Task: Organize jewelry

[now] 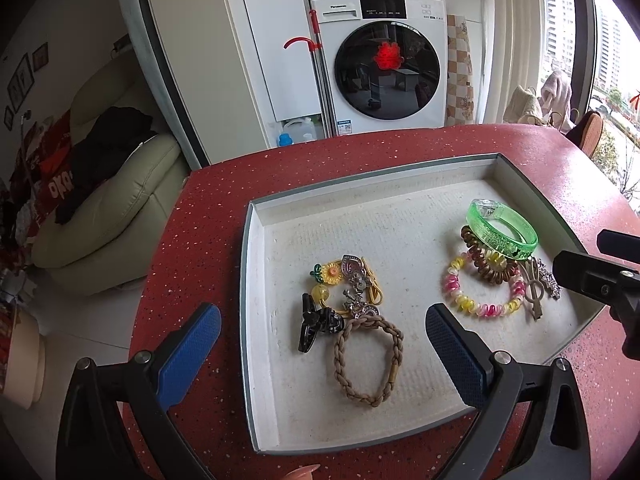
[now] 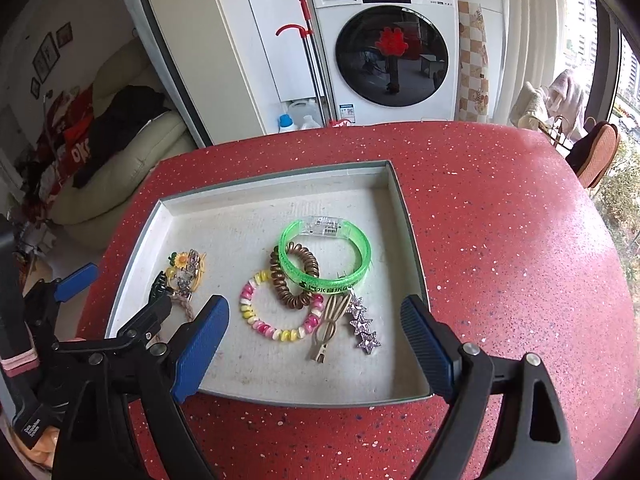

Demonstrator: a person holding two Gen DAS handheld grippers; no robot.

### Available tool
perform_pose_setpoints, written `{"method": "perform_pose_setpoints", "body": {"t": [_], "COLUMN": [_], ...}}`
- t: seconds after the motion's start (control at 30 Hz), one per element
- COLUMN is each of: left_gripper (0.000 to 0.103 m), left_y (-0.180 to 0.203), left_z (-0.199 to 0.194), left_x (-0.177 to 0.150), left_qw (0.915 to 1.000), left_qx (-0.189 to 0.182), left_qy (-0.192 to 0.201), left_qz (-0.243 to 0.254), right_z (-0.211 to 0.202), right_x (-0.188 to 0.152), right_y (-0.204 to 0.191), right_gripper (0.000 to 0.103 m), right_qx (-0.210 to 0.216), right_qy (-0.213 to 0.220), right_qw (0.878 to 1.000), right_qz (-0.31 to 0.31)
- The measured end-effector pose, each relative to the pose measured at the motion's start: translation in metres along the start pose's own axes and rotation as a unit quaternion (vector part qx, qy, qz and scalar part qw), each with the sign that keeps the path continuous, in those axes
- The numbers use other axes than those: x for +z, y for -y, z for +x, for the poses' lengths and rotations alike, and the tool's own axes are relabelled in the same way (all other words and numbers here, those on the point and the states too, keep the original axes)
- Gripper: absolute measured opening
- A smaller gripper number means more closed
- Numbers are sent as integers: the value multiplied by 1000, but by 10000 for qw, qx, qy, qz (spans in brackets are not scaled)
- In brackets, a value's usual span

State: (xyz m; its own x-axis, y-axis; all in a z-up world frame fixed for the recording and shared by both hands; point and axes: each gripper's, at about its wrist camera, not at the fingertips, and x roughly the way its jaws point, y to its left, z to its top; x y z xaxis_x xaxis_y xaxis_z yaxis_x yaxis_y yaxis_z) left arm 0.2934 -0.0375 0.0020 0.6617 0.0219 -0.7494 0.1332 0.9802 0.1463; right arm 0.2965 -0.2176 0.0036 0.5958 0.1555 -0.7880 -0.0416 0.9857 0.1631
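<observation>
Both grippers hover over the near edge of the tray, jaws wide apart, nothing between them. The left gripper sits above the tray's left half, its blue pads straddling the left cluster; the right gripper sits above the right cluster. The tray is a shallow white-lined box with a grey rim, resting on a red speckled table. Left cluster: a braided tan bracelet lies flat nearest the camera, a black claw clip just beside its left edge, and behind them a tangle of a yellow flower hair tie and silver rhinestone pieces, touching each other; exact overlap there cannot be told. Right cluster, well apart from the left one: a green translucent bangle rests tilted on a brown spiral hair tie, which overlaps a pink-and-yellow spiral hair tie. Just right of these lie a beige hair clip and a silver star clip, side by side and touching the bangle's near edge. In the left view the right gripper's black frame enters from the right edge, near the star clip. Background: a white washing machine, a red-handled mop and a cream sofa.
</observation>
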Motion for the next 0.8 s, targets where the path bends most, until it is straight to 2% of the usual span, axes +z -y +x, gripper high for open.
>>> {"method": "perform_pose_setpoints", "body": {"t": [0.17,0.37,0.5,0.6,0.8], "left_gripper": [103,103,103,103,103], "left_y": [-4,-9,-10,-10,-11], "left_z": [-14,-34,-45,-52,-63], "left_x": [-8,-23,-36,-46,-67], "left_qw": [10000,9995,9993,9990,9989], "left_qx": [16,4,130,208,119], "left_qy": [71,190,249,256,158], "left_qz": [-58,-233,-266,-289,-428], "right_z": [-8,-22,-29,-34,-45], "right_x": [-8,-21,-32,-41,-61], "right_y": [-1,-8,-10,-11,-15], "right_gripper": [90,90,90,90,90], "right_qx": [-10,-97,-136,-177,-277], "right_qy": [-87,23,75,118,228], "right_qw": [10000,9999,9998,9997,9992], "right_qz": [-33,-115,-123,-108,-170]}}
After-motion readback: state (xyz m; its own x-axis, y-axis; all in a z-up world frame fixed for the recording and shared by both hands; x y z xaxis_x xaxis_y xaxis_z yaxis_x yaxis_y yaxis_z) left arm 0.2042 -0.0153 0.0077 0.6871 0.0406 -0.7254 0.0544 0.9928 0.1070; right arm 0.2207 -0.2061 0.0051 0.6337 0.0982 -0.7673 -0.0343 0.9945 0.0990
